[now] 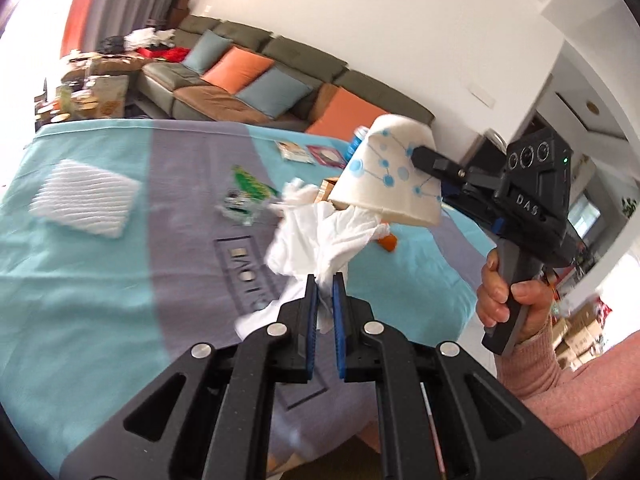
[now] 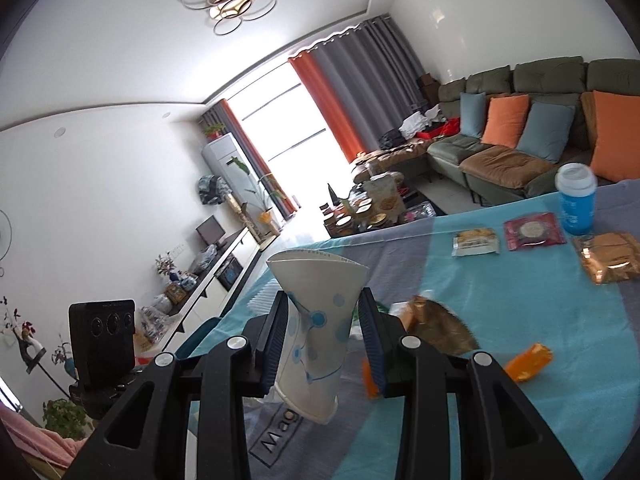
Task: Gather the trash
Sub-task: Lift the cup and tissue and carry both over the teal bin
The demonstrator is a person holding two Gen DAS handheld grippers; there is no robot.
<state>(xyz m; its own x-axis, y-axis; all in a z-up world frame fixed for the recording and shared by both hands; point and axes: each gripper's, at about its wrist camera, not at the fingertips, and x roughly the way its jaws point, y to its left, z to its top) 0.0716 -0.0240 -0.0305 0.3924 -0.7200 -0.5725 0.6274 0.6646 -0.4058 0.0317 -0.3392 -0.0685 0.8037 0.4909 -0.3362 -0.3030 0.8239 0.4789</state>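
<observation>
My left gripper is shut on a crumpled white tissue, held above the teal and purple tablecloth. The tissue's upper end reaches the open mouth of a white paper cup with blue dots. That cup is pinched at its middle and squashed between the pads of my right gripper, shut on the cup. In the left wrist view the cup tilts, mouth down-left, and a hand grips the right tool's handle.
On the cloth lie a folded white towel, a green wrapper, an orange wrapper, a brown wrapper, three snack packs and a blue bottle. A sofa stands behind.
</observation>
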